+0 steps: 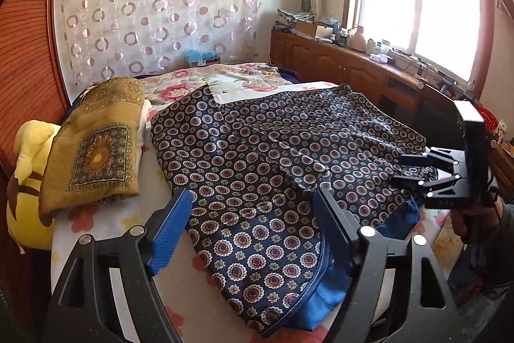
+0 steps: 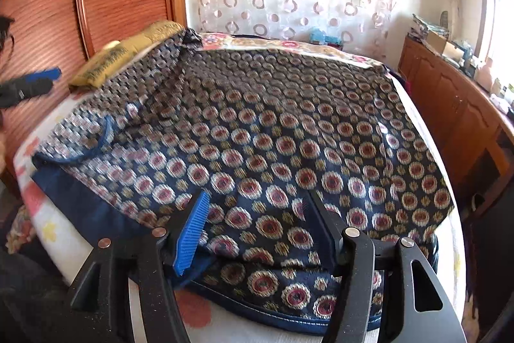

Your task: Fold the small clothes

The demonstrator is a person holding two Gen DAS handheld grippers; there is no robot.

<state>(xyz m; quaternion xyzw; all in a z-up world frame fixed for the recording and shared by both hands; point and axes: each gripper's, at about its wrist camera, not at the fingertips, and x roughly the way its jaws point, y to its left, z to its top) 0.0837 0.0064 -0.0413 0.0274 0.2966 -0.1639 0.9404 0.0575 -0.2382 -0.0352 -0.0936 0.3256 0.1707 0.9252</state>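
A dark blue garment (image 1: 273, 156) printed with red and cream medallions lies spread on the bed, with a plain blue lining at its near edge; it fills the right wrist view (image 2: 273, 134) too. My left gripper (image 1: 253, 221) is open, its jaws wide apart just above the garment's near hem. My right gripper (image 2: 260, 221) is open over the garment's near edge, and shows at the right of the left wrist view (image 1: 409, 171). The left gripper shows blurred at the far left of the right wrist view (image 2: 35, 82).
A folded mustard-yellow quilt (image 1: 96, 143) and a yellow plush toy (image 1: 29, 182) lie at the bed's left by the wooden headboard (image 1: 25, 69). A floral sheet (image 1: 225, 79) covers the bed. A wooden cabinet (image 1: 337, 60) with clutter runs under the window on the right.
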